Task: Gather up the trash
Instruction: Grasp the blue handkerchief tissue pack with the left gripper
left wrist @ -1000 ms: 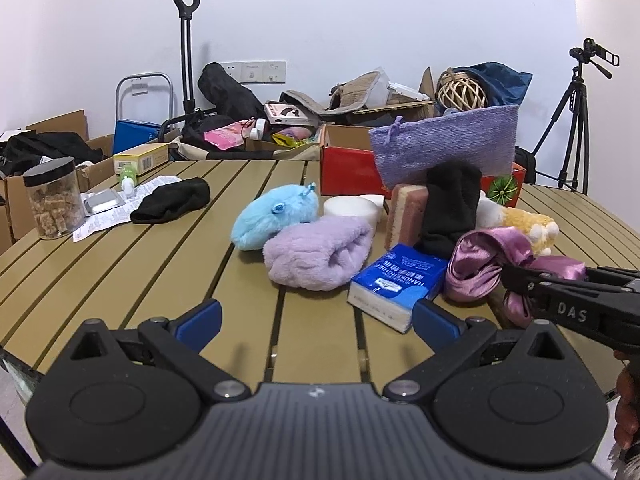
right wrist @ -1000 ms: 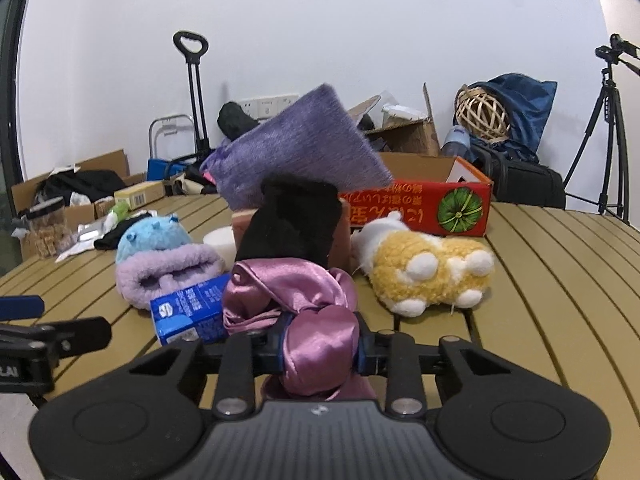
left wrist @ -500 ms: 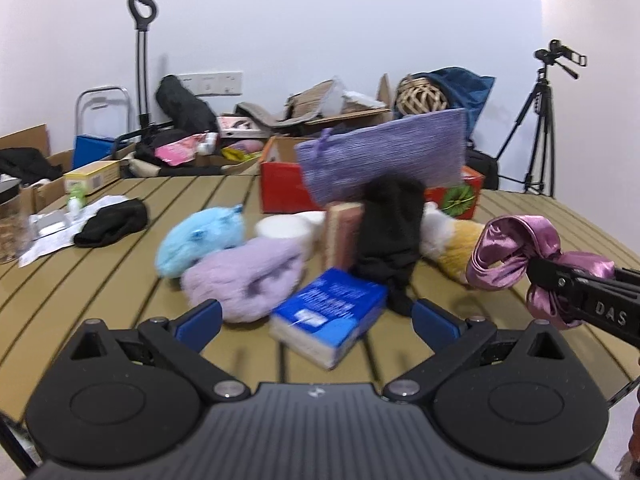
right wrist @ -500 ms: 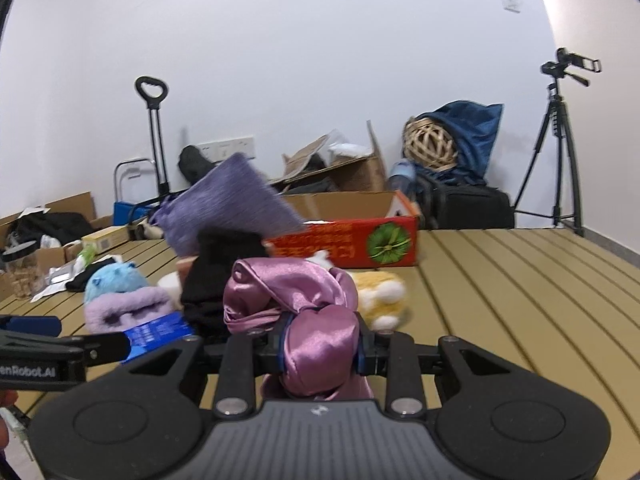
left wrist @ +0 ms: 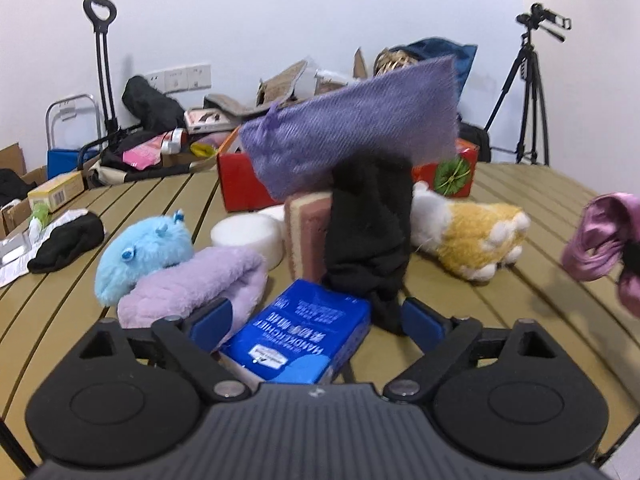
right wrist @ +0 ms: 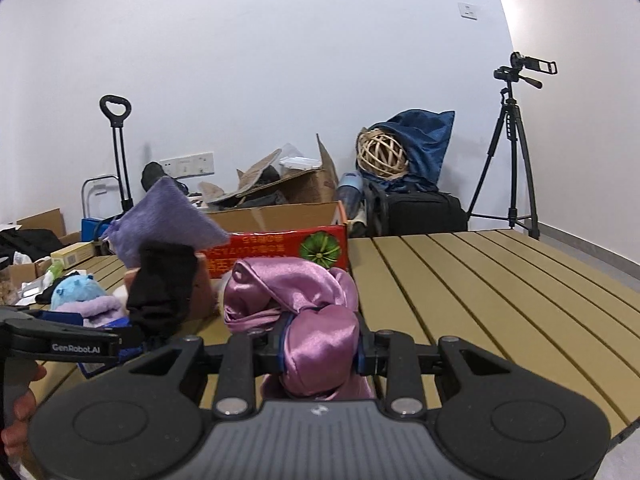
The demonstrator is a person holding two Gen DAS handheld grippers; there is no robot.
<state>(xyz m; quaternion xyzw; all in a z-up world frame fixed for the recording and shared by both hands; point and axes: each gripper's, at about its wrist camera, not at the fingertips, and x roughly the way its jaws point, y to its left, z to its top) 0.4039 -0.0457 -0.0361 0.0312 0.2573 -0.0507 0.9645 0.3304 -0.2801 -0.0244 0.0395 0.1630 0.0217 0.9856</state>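
Observation:
My right gripper [right wrist: 320, 350] is shut on a pink satin cloth [right wrist: 304, 300] and holds it above the slatted table [right wrist: 480, 288]; the cloth also shows at the right edge of the left wrist view [left wrist: 600, 248]. My left gripper [left wrist: 316, 320] is open, its blue pads on either side of a blue tissue pack [left wrist: 304, 340] that lies on the table. Behind the pack stand a black sock [left wrist: 368, 236], a lilac fluffy slipper [left wrist: 196, 284], a light blue plush [left wrist: 144, 248], a purple pouch [left wrist: 352, 128] and a yellow plush [left wrist: 476, 236].
A red cardboard box [left wrist: 240, 184] stands behind the pile. A white round block [left wrist: 248, 232] and a pink sponge [left wrist: 308, 236] sit mid-table. A black cloth on paper [left wrist: 64, 240] lies at the left. A tripod [right wrist: 512, 160] and boxes stand beyond the table.
My right gripper has lifted the pink cloth up and to the right, away from the pile. My left gripper has moved forward so the blue tissue pack lies between its open fingers.

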